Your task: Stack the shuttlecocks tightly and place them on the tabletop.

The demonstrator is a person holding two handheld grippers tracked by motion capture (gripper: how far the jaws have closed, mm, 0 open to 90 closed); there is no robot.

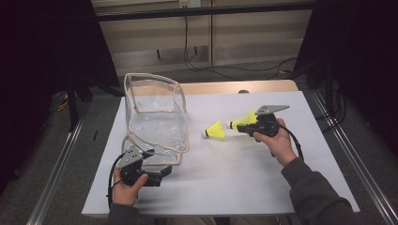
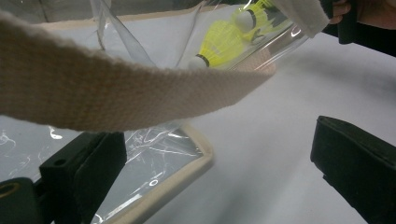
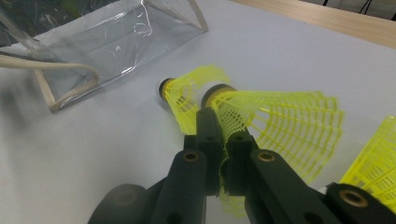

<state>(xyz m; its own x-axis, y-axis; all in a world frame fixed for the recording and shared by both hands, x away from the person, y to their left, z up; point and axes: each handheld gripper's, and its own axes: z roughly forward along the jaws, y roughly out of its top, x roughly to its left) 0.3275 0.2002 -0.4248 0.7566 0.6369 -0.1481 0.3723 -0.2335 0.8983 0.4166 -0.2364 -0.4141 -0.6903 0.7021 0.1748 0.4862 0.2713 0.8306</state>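
Observation:
A clear plastic bag (image 1: 155, 123) with beige trim stands open at the left of the white table top (image 1: 234, 173). My left gripper (image 1: 160, 171) sits at the bag's near edge with its jaws wide apart. In the left gripper view (image 2: 219, 149) a corner of the bag (image 2: 154, 154) lies by the left jaw, and the beige strap (image 2: 116, 93) hangs across in front. My right gripper (image 1: 240, 128) (image 3: 219, 122) is shut on the mesh skirt of a yellow shuttlecock (image 1: 244, 121) (image 3: 275, 116), its cork toward the bag. A second yellow shuttlecock (image 1: 215, 131) (image 3: 184, 93) lies on the table just beyond it.
A strip of wooden table (image 1: 225, 87) shows past the white sheet's far edge. Metal rails (image 1: 347, 154) run along both sides, and cables lie on the floor behind. More yellow mesh (image 3: 373, 172) shows at the right edge of the right gripper view.

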